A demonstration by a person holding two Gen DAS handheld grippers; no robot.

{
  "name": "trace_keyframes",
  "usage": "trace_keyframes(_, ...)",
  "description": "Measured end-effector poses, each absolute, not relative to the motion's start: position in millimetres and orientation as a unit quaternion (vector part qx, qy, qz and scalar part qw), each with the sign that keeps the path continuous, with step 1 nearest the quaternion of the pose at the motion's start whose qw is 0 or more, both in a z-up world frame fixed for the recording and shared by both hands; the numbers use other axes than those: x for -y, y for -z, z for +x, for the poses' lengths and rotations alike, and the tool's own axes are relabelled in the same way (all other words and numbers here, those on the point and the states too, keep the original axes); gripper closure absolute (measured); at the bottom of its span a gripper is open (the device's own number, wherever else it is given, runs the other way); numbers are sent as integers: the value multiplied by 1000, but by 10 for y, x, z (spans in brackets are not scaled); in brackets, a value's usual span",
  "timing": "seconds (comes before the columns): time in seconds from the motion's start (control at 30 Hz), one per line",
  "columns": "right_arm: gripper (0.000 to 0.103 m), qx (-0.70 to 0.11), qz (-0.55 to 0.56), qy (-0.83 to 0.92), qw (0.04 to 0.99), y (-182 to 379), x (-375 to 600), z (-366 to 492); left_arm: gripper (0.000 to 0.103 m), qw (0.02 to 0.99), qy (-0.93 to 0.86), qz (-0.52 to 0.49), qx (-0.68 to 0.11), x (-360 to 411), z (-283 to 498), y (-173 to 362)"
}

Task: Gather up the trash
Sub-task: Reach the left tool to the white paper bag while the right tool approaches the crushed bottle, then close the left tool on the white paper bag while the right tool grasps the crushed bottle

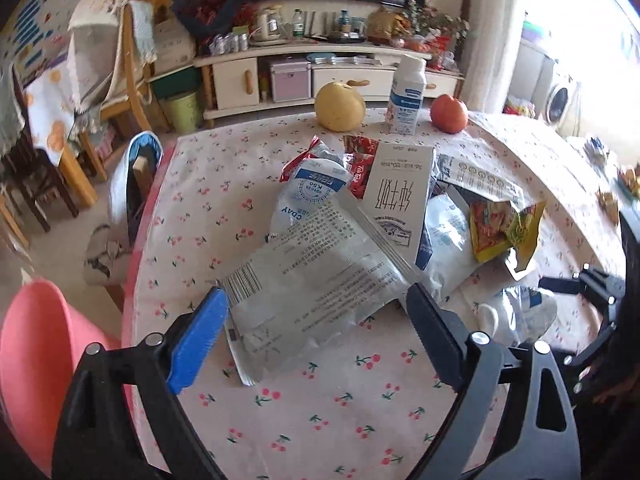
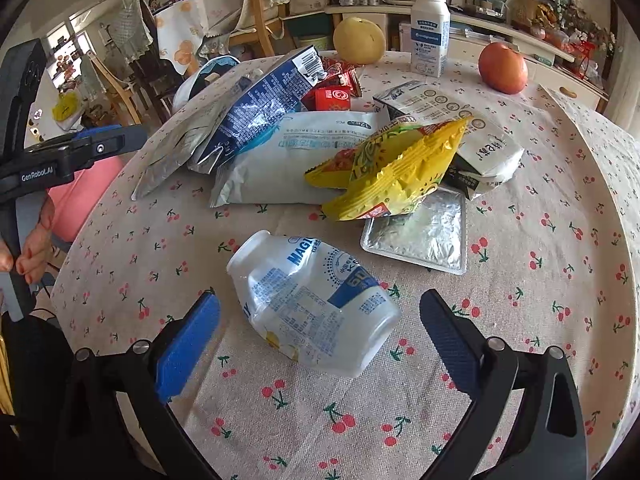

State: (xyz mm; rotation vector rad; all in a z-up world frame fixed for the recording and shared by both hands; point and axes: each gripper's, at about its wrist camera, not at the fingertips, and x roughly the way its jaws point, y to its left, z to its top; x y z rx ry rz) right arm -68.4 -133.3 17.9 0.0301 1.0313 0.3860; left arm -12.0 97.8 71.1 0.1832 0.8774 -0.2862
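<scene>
- Cherry-print cloth covers the table (image 2: pixel 520 264), with a TV cabinet (image 1: pixel 320 64) across the top of the left wrist frame.
- We see our left gripper (image 1: pixel 316 320) spread wide, jaws released on either side of a silver wrapper (image 1: pixel 316 280) at lower centre.
- Our right gripper (image 2: pixel 320 332) is likewise released, its fingers flanking a crushed white bottle (image 2: pixel 316 304) lying on its side.
- Above it, mid-frame, lie a yellow snack bag (image 2: pixel 400 176) and a foil tray (image 2: pixel 424 236).
- A pear (image 2: pixel 359 40), an upright milk bottle (image 2: pixel 430 32) and a tomato (image 2: pixel 503 67) stand along the top.
- A pink bin (image 1: pixel 32 352) sits at lower left.
</scene>
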Motion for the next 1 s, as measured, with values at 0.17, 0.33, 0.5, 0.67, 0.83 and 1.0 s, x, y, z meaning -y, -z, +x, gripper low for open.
trace_keyframes(0.17, 4, -492, 27, -189, 849, -178, 1342, -672, 8, 870, 171, 217, -408, -882, -65, -610)
trace_keyframes(0.33, 4, -497, 26, -193, 846, -158, 1312, -665, 8, 848, 183, 258, -426, -950, 137, -429)
trace_keyframes(0.5, 4, -500, 21, -195, 844, -128, 1267, -642, 8, 843, 210, 246, -429, -1009, 290, -382)
trace_keyframes(0.67, 4, -497, -1, -191, 846, -104, 1194, -618, 8, 834, 227, 220, -452, -953, 452, -180)
trace_keyframes(0.83, 4, -491, -41, -187, 850, -83, 1080, -620, 6, 836, 225, 232, -444, -829, 449, -113)
trace_keyframes(1.0, 4, -489, -60, -185, 850, -68, 1036, -627, 23, 847, 206, 220, -438, -812, 409, -161)
